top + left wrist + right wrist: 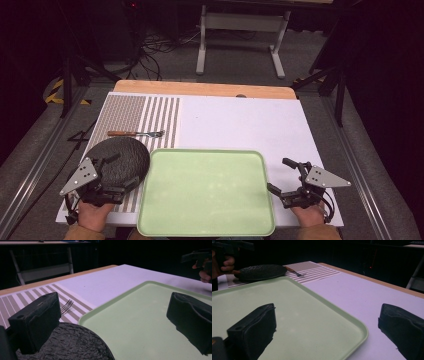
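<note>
Left gripper (116, 172) is hovering over the black plate (120, 157), jaws spread wide and pinching nothing, likely poised to lift it. The plate is lying just left of the green tray (207, 227). Right gripper (285, 175), right of the tray, is standing equally spread and empty. No legible markings.

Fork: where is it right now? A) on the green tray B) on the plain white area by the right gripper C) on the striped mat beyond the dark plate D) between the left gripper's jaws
C: the fork lies on the striped mat, just past the dark plate, clear of the green tray and both grippers.
</note>
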Demonstrator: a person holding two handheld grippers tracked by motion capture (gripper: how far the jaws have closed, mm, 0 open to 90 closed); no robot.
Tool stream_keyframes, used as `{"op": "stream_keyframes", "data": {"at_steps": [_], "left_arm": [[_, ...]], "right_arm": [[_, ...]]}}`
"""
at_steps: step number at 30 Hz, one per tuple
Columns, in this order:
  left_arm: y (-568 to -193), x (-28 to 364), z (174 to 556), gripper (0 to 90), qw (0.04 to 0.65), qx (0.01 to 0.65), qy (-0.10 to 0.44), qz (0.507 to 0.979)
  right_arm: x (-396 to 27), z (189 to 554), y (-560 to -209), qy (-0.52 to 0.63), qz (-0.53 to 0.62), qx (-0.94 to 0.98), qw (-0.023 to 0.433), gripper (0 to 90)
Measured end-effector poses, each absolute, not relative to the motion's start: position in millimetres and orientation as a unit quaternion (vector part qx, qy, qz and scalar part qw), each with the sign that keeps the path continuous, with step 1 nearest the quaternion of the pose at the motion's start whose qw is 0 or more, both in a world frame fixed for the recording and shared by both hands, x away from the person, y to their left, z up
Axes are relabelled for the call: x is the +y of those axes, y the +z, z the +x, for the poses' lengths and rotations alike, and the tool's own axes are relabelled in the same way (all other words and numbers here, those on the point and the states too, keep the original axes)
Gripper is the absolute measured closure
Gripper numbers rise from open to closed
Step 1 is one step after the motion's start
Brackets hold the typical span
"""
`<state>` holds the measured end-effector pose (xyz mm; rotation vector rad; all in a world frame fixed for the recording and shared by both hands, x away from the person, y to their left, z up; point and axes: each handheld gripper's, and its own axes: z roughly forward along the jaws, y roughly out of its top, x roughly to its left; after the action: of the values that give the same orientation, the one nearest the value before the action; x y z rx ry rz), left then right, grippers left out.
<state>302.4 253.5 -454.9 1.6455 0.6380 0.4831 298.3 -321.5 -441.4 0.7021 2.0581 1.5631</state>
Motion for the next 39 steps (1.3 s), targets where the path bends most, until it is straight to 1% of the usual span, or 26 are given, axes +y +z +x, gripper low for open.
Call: {"op": "stream_keyframes", "data": {"at_steps": [3, 5, 9, 13, 15, 16, 19, 21, 24, 33, 39], "left_arm": [[-454.5, 254.5, 306.5, 0.4, 0.611, 0.279, 0.184, 0.718], [-453.9, 254.4, 307.3, 0.3, 0.61, 0.281, 0.185, 0.717], [-445.8, 255.4, 312.9, 0.7, 0.592, 0.283, 0.173, 0.734], [-435.1, 254.6, 322.4, 2.7, 0.573, 0.265, 0.169, 0.756], [-430.0, 253.9, 327.1, 3.7, 0.562, 0.259, 0.175, 0.766], [-424.8, 252.3, 332.4, 4.4, 0.547, 0.249, 0.182, 0.778], [-420.4, 250.7, 337.4, 6.7, 0.536, 0.24, 0.182, 0.789], [-413.6, 247.0, 348.9, 8.4, 0.513, 0.232, 0.164, 0.81], [-408.8, 245.0, 359.0, 8.9, 0.499, 0.229, 0.157, 0.821], [-395.9, 247.4, 393.4, 11.0, 0.481, 0.241, 0.136, 0.832], [-391.9, 247.8, 424.4, 13.0, 0.453, 0.259, 0.134, 0.843]], "right_arm": [[-320.7, 298.7, -443.0, 0.569, 0.255, 0.748, 0.225, 2.2], [-320.7, 298.7, -443.0, 0.569, 0.254, 0.749, 0.225, 2.2], [-321.7, 298.3, -443.2, 0.571, 0.254, 0.747, 0.226, 2.5], [-322.6, 299.5, -444.4, 0.572, 0.256, 0.747, 0.221, 3.3], [-322.8, 299.4, -444.5, 0.572, 0.255, 0.748, 0.22, 3.5], [-323.2, 299.2, -444.4, 0.573, 0.255, 0.747, 0.22, 3.8], [-324.3, 299.4, -444.7, 0.573, 0.254, 0.747, 0.22, 4.0], [-324.8, 299.3, -444.9, 0.574, 0.256, 0.747, 0.218, 4.2], [-324.6, 299.4, -445.1, 0.573, 0.254, 0.748, 0.216, 4.5], [-324.3, 300.2, -445.7, 0.574, 0.251, 0.751, 0.209, 5.1], [-328.4, 299.7, -446.9, 0.58, 0.251, 0.748, 0.203, 5.3]]}}
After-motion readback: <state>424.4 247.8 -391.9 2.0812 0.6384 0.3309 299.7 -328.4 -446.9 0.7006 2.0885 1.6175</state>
